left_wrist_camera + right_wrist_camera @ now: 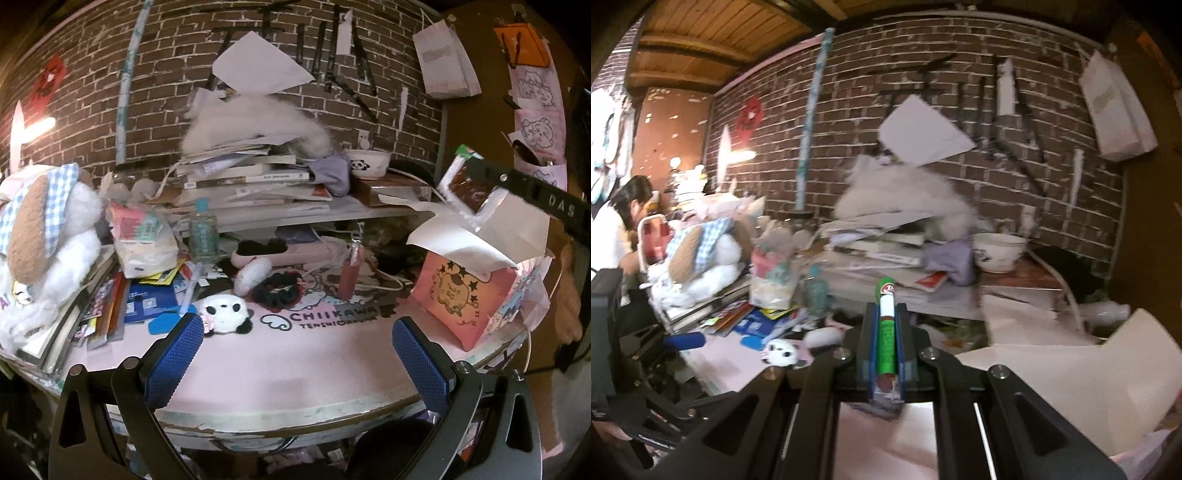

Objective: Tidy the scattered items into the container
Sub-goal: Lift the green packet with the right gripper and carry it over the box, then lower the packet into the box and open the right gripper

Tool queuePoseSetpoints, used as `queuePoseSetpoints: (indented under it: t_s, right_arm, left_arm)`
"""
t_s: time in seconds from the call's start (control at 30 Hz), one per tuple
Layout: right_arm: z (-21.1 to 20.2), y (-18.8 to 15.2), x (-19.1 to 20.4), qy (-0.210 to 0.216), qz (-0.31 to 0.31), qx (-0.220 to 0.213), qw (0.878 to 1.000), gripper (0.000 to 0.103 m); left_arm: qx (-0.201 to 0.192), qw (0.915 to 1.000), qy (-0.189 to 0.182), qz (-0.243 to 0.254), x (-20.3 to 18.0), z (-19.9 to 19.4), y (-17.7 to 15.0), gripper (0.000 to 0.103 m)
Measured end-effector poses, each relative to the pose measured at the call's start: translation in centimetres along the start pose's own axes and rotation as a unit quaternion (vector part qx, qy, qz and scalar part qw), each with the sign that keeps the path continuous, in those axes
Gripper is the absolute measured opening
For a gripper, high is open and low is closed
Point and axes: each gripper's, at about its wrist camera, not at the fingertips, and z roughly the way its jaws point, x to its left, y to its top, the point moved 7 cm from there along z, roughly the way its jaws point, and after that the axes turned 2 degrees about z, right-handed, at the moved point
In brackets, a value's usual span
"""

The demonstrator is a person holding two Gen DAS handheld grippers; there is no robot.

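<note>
Left tool [297, 354] hangs over the near edge of the pink surface [295, 369]; its blue pads [173, 354] stand wide apart with nothing between them.

Right tool [884, 328] is closed on a flat snack packet [886, 332], green and white on its edge, clamped along its length between the blue pads with its tip poking out past the fingertips; seen from the left wrist, the same packet [466, 184] shows a brown face with a white top, held up in the air at the far right, above the pink container [461, 295].

That container is a pink paper bag with a cartoon print, standing at the right edge of the surface; a white sheet of paper [480, 236] lies across its open top, just under the raised packet.

Scattered on the surface: a small panda plush [225, 312] at near left, just beyond the left tool's left pad; a black scrunchie [277, 290] to its right; a white fluffy puff [251, 275] touching the scrunchie's far-left side; a slim pink bottle [351, 273] upright, right of centre; a clear bottle with a blue cap [202, 236] further back on the left.

Far side: a raised shelf carrying a stack of books and papers [251, 177], with a panda-print bowl [367, 162] to its right; a big white plush dog [48, 236] sits at far left.
</note>
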Motion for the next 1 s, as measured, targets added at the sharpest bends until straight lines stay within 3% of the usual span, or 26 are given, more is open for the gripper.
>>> queuePoseSetpoints:
  t_s: [0.43,0.7,1.0]
  right_arm:
    - [-2.4,-0.7,-10.3,-0.093,0.036,0.033,0.995,0.006]
    - [-0.8,-3.0,-13.2,-0.105,0.031,0.105,0.988,0.006]
    - [3.2,-6.3,-14.7,-0.128,-0.006,0.212,0.969,0.006]
  left_arm:
    - [0.008,0.9998,-0.008,0.013,-1.4,0.6,0.0,0.102]
    - [0.01,0.9998,-0.009,0.013,-1.5,0.7,-0.1,0.102]
    - [0.012,0.9998,-0.009,0.014,-1.6,0.9,-0.3,0.102]
